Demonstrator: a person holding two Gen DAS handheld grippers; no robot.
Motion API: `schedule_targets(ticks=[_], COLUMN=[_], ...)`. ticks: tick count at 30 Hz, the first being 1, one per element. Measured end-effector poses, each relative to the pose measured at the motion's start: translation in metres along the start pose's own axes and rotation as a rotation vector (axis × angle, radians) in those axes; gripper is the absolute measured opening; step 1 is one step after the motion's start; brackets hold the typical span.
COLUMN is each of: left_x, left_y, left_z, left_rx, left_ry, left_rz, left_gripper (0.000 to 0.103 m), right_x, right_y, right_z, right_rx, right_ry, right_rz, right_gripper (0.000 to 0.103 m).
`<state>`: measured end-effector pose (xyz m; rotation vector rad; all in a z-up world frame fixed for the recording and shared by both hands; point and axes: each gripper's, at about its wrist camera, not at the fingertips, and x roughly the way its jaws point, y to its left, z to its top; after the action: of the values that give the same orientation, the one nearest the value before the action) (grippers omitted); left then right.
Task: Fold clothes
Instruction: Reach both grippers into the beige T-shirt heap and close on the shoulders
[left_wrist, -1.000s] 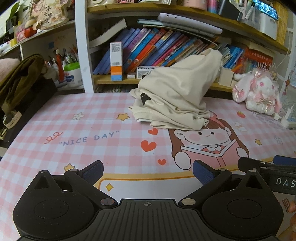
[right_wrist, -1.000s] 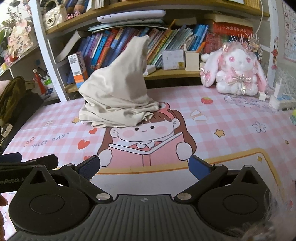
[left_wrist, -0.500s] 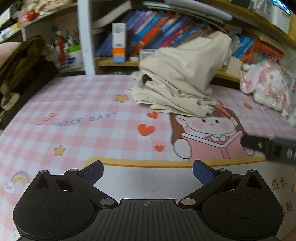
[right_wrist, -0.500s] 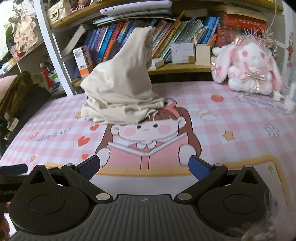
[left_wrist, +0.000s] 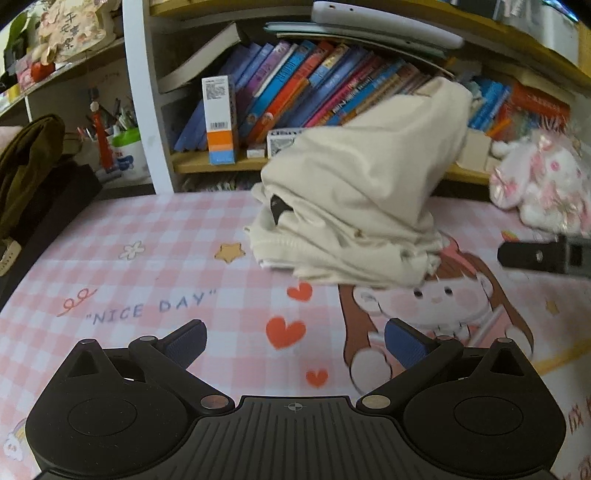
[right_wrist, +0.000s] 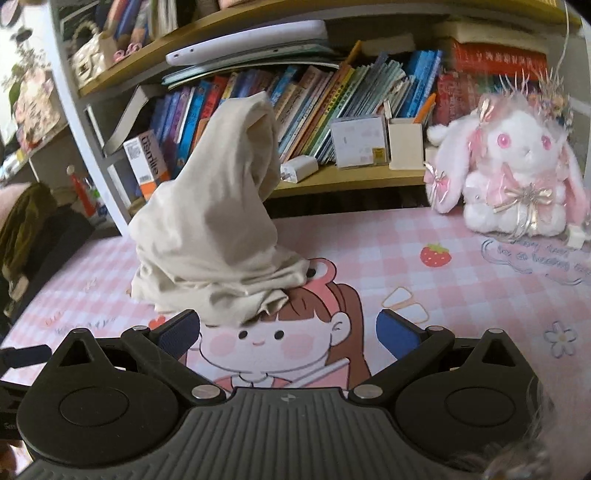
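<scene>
A cream garment (left_wrist: 354, 206) lies in a crumpled heap on the pink checked mat (left_wrist: 147, 266), its top leaning against the bookshelf. The same cream garment (right_wrist: 214, 236) fills the middle of the right wrist view, peaked like a cone. My left gripper (left_wrist: 295, 341) is open, a short way in front of the heap with nothing between its blue pads. My right gripper (right_wrist: 288, 328) is open too, its left finger (right_wrist: 181, 328) close to the heap's front edge. The right gripper's black finger (left_wrist: 543, 254) shows at the right edge of the left wrist view.
A bookshelf (right_wrist: 332, 177) full of books runs along the back of the mat. A pink-and-white plush rabbit (right_wrist: 517, 177) sits at the back right. A dark green garment (left_wrist: 29, 162) and a black bag lie at the left edge. A pen cup (left_wrist: 122, 147) stands back left.
Both grippers have moved forward toward the cream heap, which now looks larger in both views. The heap itself has not moved. Both grippers stay open.
</scene>
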<state>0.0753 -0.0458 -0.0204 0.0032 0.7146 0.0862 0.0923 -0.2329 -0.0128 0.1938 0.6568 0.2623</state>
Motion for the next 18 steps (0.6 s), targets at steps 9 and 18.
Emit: schedule_targets(ticks=[9,18], left_x=[0.029,0.065], left_y=[-0.001,-0.016], left_z=[0.029,0.045], left_rx=[-0.037,-0.033], left_ry=[-0.044,0.001], left_rz=[-0.002,-0.063], left_gripper=[0.102,0.1], right_x=[0.018,0.017], right_y=[0.001,-0.016], right_z=[0.004,0.007], right_rx=[0.022,0.083], right_ry=[0.015,0.03], right_rz=[0.098,0.13], right_gripper=[0.102,0.1])
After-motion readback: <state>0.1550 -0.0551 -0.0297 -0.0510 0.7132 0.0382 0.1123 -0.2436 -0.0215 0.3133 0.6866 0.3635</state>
